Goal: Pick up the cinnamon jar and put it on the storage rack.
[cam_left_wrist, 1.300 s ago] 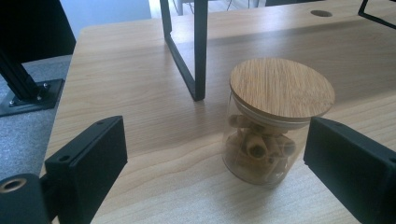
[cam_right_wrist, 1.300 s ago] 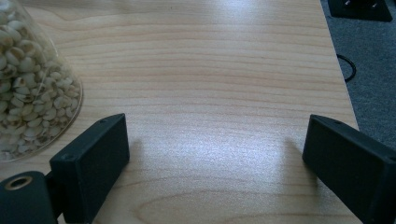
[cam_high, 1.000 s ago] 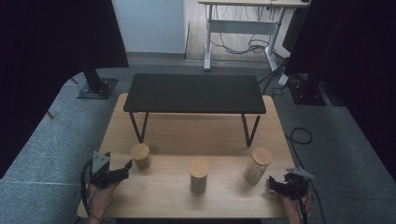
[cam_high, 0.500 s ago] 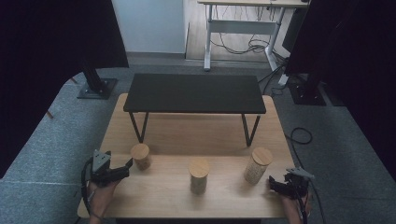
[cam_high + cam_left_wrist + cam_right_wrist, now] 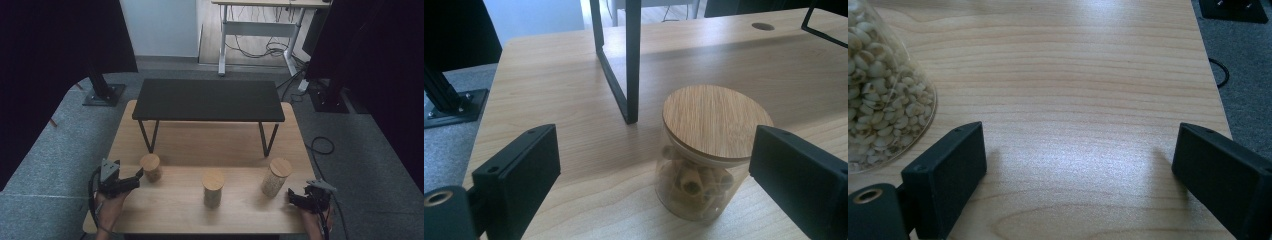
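The left gripper (image 5: 135,176) was held low over the near left part of the wooden table (image 5: 165,220), its jaws spread wide and closed on nothing. In the left gripper view (image 5: 654,165) a short glass jar (image 5: 701,172) was seen between the jaws, nearer the jaw at three o'clock than the one at nine o'clock; contact could not be made out. The jar was capped with a round wooden lid (image 5: 714,122), and pale rolled or tubular pieces (image 5: 691,182) were seen through the glass. In the high view this jar (image 5: 150,168) stood just beside the jaw tips, at about one o'clock from them.

The right gripper (image 5: 291,196) was held at the near right corner of the table, its jaws likewise wide apart and empty. In the right gripper view (image 5: 1078,165) only bare wood lay between them, while a glass jar filled with small pale, rounded grains (image 5: 878,85) was seen at ten o'clock, beyond the near jaw. In the high view that tall lidded jar (image 5: 275,177) stood at eleven o'clock from the right gripper, near but apart.

A third lidded jar (image 5: 213,188) stood between the two others; its contents could not be told. A black low bench (image 5: 207,100) stood at twelve o'clock, across the far half of the table; one of its legs (image 5: 624,60) was planted just behind the short jar.
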`<control>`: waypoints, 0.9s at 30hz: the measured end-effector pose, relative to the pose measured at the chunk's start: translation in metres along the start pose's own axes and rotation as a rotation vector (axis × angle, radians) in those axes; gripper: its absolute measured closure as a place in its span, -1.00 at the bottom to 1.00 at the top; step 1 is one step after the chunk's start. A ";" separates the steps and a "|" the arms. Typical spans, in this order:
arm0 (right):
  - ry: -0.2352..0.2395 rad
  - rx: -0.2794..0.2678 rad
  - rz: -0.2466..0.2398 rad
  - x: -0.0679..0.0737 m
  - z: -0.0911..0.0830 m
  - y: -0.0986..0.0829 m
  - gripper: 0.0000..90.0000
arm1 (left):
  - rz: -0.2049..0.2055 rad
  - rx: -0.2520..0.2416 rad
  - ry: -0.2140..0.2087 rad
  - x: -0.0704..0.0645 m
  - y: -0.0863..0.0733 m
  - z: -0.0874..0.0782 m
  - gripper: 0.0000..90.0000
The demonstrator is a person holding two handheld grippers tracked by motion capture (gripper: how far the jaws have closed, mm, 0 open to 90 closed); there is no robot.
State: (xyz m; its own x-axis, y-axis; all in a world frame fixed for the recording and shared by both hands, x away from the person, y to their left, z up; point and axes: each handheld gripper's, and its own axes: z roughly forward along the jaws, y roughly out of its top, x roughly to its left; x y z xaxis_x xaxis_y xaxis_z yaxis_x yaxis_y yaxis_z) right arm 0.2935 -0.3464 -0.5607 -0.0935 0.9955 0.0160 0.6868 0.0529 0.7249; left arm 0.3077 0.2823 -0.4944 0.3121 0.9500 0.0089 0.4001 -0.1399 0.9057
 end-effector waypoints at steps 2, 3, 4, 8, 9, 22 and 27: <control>0.000 0.000 0.000 0.000 0.000 0.000 -0.85 | 0.002 -0.001 -0.001 0.000 0.001 0.000 -0.87; 0.000 0.000 0.000 0.000 0.000 0.000 -0.85 | 0.002 -0.002 -0.001 -0.001 0.001 0.000 -0.87; 0.000 0.000 0.000 0.000 0.000 0.000 -0.85 | 0.002 -0.001 -0.001 -0.001 0.002 0.000 -0.87; 0.000 0.000 0.000 0.000 0.000 0.000 -0.85 | 0.007 0.000 -0.002 -0.002 0.003 0.001 -0.87; 0.000 0.000 0.000 0.000 0.000 0.000 -0.85 | 0.008 -0.001 -0.002 -0.002 0.003 0.001 -0.87; 0.000 0.000 0.000 0.000 0.000 0.000 -0.85 | 0.010 -0.014 -0.015 -0.005 0.009 0.004 -0.88; 0.000 0.000 0.000 0.000 0.000 0.000 -0.85 | 0.010 -0.015 -0.019 -0.005 0.010 0.004 -0.88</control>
State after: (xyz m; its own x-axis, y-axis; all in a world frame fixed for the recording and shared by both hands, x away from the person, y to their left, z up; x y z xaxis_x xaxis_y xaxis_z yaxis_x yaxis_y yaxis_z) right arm 0.2935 -0.3464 -0.5607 -0.0937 0.9955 0.0160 0.6868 0.0530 0.7249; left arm 0.3140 0.2748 -0.4871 0.3326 0.9430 0.0099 0.3841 -0.1451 0.9118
